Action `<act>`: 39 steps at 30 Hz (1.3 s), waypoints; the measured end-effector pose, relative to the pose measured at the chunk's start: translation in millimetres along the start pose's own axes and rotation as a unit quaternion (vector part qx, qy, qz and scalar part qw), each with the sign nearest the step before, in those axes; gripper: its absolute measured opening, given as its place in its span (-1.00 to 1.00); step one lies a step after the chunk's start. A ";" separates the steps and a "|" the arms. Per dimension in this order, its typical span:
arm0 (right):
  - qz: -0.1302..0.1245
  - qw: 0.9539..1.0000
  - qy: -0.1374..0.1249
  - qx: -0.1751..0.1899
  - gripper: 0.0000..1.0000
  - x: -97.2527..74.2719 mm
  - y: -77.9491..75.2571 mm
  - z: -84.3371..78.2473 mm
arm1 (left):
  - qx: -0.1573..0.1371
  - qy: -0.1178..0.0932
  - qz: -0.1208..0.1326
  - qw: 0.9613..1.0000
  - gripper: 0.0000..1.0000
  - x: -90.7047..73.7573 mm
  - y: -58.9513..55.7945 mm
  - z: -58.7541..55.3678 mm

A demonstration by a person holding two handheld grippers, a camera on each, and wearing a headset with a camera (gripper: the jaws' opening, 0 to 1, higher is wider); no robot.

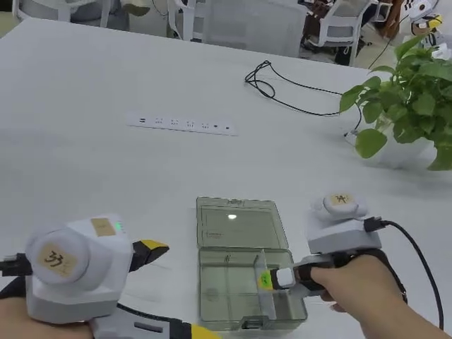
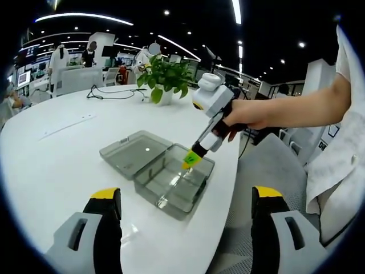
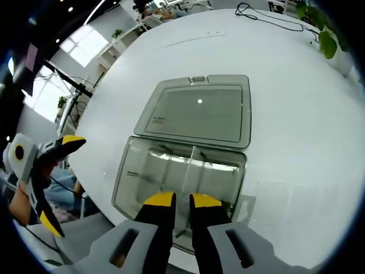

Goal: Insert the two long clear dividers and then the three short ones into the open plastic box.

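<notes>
**open plastic box with one divider under the right gripper**

- plastic box [image 1: 244, 311]: smoky clear, open on the white table [image 1: 92, 169], near the front edge. the lid [image 1: 236, 222] lies flat behind the tray, joined along the hinge side.
- clear divider [image 1: 263, 293]: upright inside the tray, running from the hinge side to the front wall and splitting the tray into a left and a right part. whether it is a long or a short piece cannot be told.
- right gripper [image 3: 182, 200]: held in the person's hand [image 1: 360, 282] and reaching in from the right of the box. the yellow-tipped jaws are drawn nearly together, pinching the top edge of the divider over the tray.
- left gripper [image 2: 185, 193]: jaws spread wide with nothing between them. it sits above the table at the front left, well apart from the box and pointing toward it.
- power strip [image 1: 182, 123]: white, flat on the table beyond the box.
- black cable [image 1: 282, 88]: looped on the far side of the table.
- potted plant [image 1: 409, 106]: green leaves, at the far right of the table.
</notes>
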State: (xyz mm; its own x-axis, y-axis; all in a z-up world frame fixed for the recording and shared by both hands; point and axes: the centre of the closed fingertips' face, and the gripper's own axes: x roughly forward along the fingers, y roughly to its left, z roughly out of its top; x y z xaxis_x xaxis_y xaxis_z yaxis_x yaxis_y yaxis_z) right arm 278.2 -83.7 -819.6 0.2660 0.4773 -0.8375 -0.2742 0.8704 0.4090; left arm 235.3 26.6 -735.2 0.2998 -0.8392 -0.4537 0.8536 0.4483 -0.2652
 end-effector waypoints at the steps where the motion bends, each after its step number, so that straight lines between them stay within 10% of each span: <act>1: 0.003 1.000 -0.001 0.001 -0.77 -0.2 0.3 -0.1 | -0.001 0.001 0.001 1.000 0.94 -0.5 -0.5 -0.1; 20: 0.079 0.995 -0.060 -0.019 -0.53 -38.8 17.3 12.2 | -0.022 -0.001 0.054 0.998 0.90 -12.2 -3.4 4.0; 39: 0.138 0.980 -0.106 -0.093 -0.14 -84.0 29.2 20.5 | -0.062 0.007 0.122 0.991 0.82 -22.7 13.1 -8.1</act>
State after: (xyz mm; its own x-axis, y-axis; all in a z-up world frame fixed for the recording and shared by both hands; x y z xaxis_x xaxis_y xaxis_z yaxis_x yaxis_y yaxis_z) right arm 266.8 -95.9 -729.9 0.3386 0.7224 -0.6029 -0.5212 0.6775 0.5191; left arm 236.1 54.0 -735.3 0.4832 -0.6978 -0.5287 0.6976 0.6718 -0.2492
